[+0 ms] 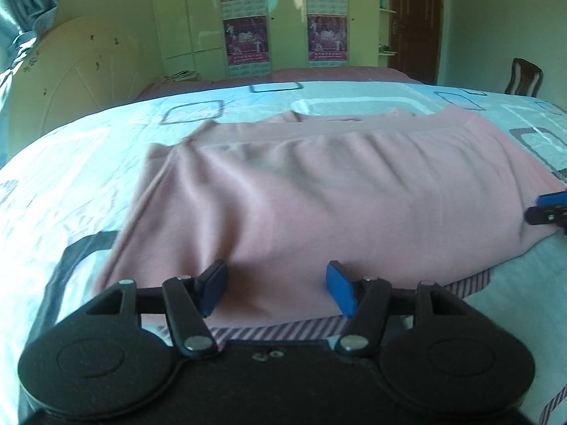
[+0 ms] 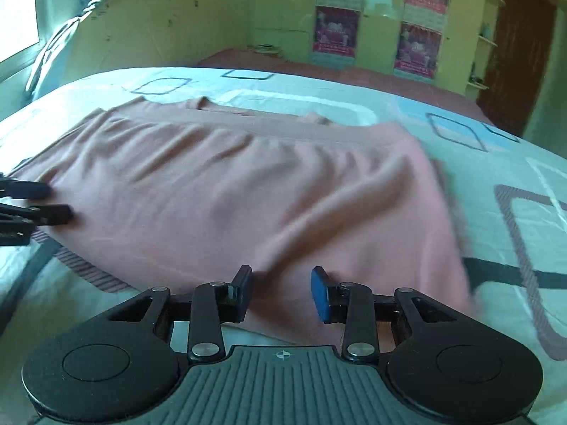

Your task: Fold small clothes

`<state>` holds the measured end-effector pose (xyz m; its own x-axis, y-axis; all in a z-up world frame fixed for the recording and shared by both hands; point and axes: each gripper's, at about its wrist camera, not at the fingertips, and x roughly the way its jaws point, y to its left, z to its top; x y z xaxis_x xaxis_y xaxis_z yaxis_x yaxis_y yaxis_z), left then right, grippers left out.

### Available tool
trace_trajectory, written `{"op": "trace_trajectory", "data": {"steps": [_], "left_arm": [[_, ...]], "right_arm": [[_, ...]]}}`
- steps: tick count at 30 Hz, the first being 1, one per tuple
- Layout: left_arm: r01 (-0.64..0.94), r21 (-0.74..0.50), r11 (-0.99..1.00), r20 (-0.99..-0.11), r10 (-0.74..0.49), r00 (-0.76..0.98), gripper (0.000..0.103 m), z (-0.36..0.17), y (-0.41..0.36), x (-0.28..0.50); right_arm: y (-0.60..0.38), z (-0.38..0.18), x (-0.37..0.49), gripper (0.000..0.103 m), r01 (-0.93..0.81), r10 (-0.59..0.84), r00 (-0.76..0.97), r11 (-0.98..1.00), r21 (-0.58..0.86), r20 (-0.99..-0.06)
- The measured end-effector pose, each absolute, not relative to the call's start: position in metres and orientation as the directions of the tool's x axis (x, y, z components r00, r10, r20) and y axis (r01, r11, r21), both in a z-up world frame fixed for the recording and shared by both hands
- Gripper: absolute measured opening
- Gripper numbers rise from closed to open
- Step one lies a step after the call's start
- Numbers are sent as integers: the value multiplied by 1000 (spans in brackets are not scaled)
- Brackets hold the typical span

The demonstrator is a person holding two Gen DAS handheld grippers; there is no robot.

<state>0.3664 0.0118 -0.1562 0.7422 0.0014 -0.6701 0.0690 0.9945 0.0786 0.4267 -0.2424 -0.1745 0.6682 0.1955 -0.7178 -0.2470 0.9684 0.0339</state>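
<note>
The left gripper [image 1: 276, 290] hovers over the near edge of the pink garment [image 1: 319, 191], its blue-padded jaws standing apart with bare cloth showing between them; nothing is pinched. The garment lies spread across the bed [image 1: 71, 177], already doubled over once by the look of the far band and the layer peeking beyond it. Further right, the right gripper [image 2: 281, 292] sits in the same pose over the near hem, jaws parted more narrowly, and again no fabric is caught.

The step in hand appears to be taking hold of the near edge for the next fold. To do it well, both grippers should drop together until the lower pad slides under the hem, close on every layer of the cloth and not the bedsheet [image 2: 496, 163] beneath, then lift evenly so the edge stays straight.

The garment is a soft, matte knit, loosely rippled in shallow parallel wrinkles, roughly rectangular as it lies. It will likely drape and sag between the two holds. The bedsheet is smoother and slightly glossy, pale with rounded-square outlines, and a striped strip [image 1: 276, 329] shows beneath the near hem.
</note>
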Motion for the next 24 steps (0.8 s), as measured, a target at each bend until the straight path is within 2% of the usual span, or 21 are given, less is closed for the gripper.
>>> {"op": "trace_trajectory", "data": {"steps": [3, 8, 11, 15, 18, 22, 24], "left_arm": [[26, 65, 998, -667, 24, 745, 62, -156, 36, 357], [-17, 81, 997, -649, 66, 758, 60, -146, 46, 352], [-20, 67, 998, -682, 60, 728, 62, -155, 54, 357], [-43, 44, 998, -671, 61, 739, 59, -143, 51, 353], [14, -42, 999, -653, -38, 757, 62, -136, 26, 351], [111, -57, 992, -660, -121, 741, 64, -143, -25, 359], [141, -16, 990, -685, -113, 720, 67, -150, -45, 364]], "right_arm": [[-280, -180, 422, 35, -193, 195, 670, 977, 86, -716], [-288, -163, 414, 35, -159, 163, 702, 985, 71, -694], [-295, -174, 421, 35, -98, 93, 650, 994, 37, -755], [-292, -165, 417, 35, -98, 87, 661, 995, 29, -746], [-266, -149, 410, 35, -162, 198, 691, 980, 118, -695], [-209, -149, 411, 35, -289, 328, 654, 941, 175, -682], [-185, -160, 416, 35, -305, 320, 628, 940, 153, -709]]}}
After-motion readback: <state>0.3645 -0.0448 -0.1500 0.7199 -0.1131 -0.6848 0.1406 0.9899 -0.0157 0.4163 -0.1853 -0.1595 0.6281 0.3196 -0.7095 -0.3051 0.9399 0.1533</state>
